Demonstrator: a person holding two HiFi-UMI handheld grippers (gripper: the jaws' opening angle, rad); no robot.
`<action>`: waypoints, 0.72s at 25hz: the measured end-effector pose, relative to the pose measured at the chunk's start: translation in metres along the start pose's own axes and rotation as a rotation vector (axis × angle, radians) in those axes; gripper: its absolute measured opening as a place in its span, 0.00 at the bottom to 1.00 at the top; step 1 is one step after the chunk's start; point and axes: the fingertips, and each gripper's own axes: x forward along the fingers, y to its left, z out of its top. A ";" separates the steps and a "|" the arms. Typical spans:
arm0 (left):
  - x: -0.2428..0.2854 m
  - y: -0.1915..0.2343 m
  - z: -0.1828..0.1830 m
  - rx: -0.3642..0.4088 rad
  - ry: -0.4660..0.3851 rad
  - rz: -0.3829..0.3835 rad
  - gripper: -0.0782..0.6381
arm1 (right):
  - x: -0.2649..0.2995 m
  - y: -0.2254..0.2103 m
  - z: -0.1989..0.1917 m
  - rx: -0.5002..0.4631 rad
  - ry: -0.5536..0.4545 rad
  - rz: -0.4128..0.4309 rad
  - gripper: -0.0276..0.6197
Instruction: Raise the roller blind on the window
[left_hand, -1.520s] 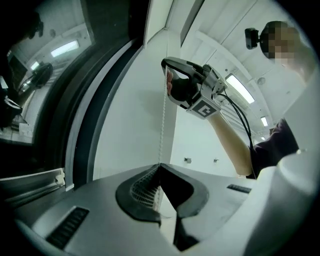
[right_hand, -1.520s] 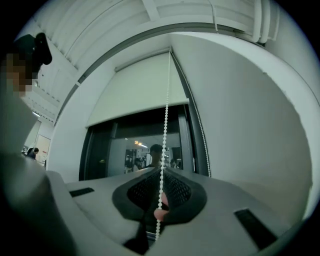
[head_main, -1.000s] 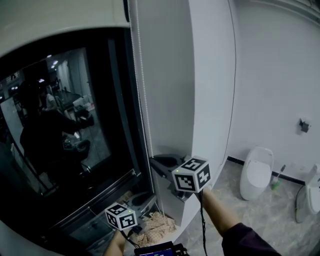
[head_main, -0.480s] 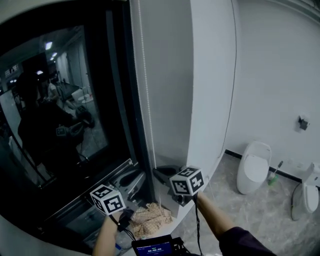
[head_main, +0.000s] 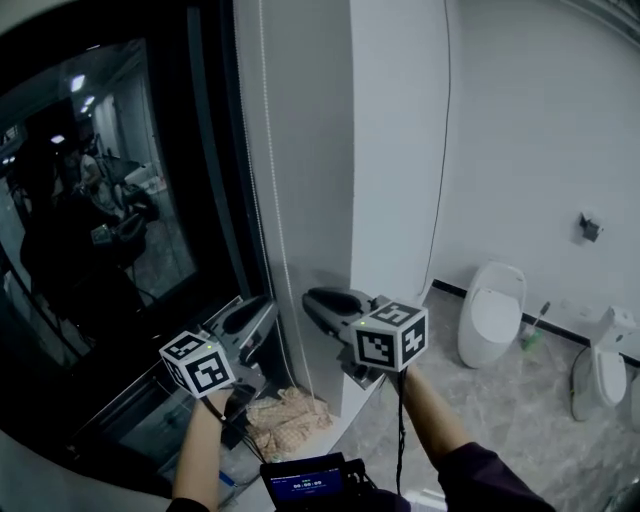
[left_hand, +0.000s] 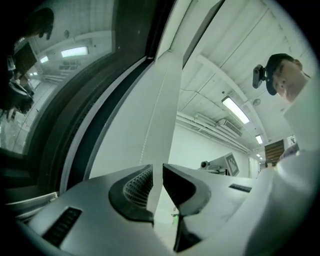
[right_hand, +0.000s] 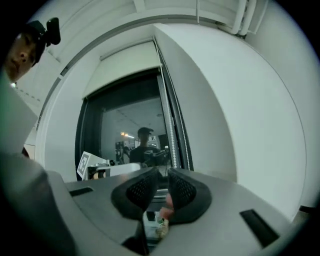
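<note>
The roller blind (right_hand: 131, 65) hangs as a pale panel over the top of the dark window (head_main: 110, 200). Its white bead chain (head_main: 270, 200) runs down the window frame's right side. It also shows in the left gripper view as the bead chain (left_hand: 150, 127) and in the right gripper view as the bead chain (right_hand: 172, 132). My left gripper (head_main: 266, 304) points up at the frame just left of the chain, and its jaws (left_hand: 158, 172) are shut with only a thin slit between them. My right gripper (head_main: 310, 298) sits just right of the chain, shut (right_hand: 163, 180), with nothing between its pads.
A white wall column (head_main: 395, 150) stands right of the window. A crumpled cloth (head_main: 285, 415) lies on the sill below the grippers. A toilet (head_main: 492, 310), a brush (head_main: 533, 335) and another white fixture (head_main: 600, 365) stand on the tiled floor at right. A small screen (head_main: 305, 485) sits at the bottom.
My left gripper has risen from low by the sill to beside the right gripper near the chain. The window and the grippers have shifted left in the head view.
</note>
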 end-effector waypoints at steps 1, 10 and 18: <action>0.002 -0.004 0.002 0.000 -0.001 -0.005 0.14 | -0.003 0.003 0.006 -0.004 -0.014 0.004 0.10; 0.014 -0.029 0.003 0.053 0.011 -0.038 0.13 | -0.013 0.020 0.026 -0.025 -0.071 0.013 0.05; 0.016 -0.031 0.004 0.050 0.015 -0.043 0.13 | -0.012 0.020 0.026 -0.037 -0.058 0.015 0.05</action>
